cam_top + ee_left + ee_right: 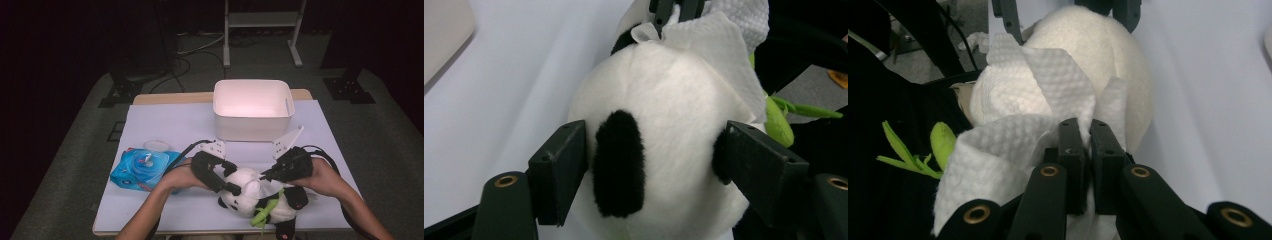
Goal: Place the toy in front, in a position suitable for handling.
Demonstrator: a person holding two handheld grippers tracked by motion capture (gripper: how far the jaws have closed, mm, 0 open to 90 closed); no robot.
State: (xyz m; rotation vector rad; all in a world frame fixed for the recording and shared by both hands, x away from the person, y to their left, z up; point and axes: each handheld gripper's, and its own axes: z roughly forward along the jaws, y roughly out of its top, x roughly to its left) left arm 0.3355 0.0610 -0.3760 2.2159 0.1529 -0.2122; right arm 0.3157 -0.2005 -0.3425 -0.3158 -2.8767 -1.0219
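Panda (one) between left gripper; one tissue in right gripper

I count one plush panda, one white tissue, one wipes pack and one bin.

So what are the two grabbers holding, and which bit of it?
The right gripper pinches a white tissue by a bunched fold. The left gripper straddles the toy panda at the head, its jaws beside the ears; a firm squeeze can't be told.
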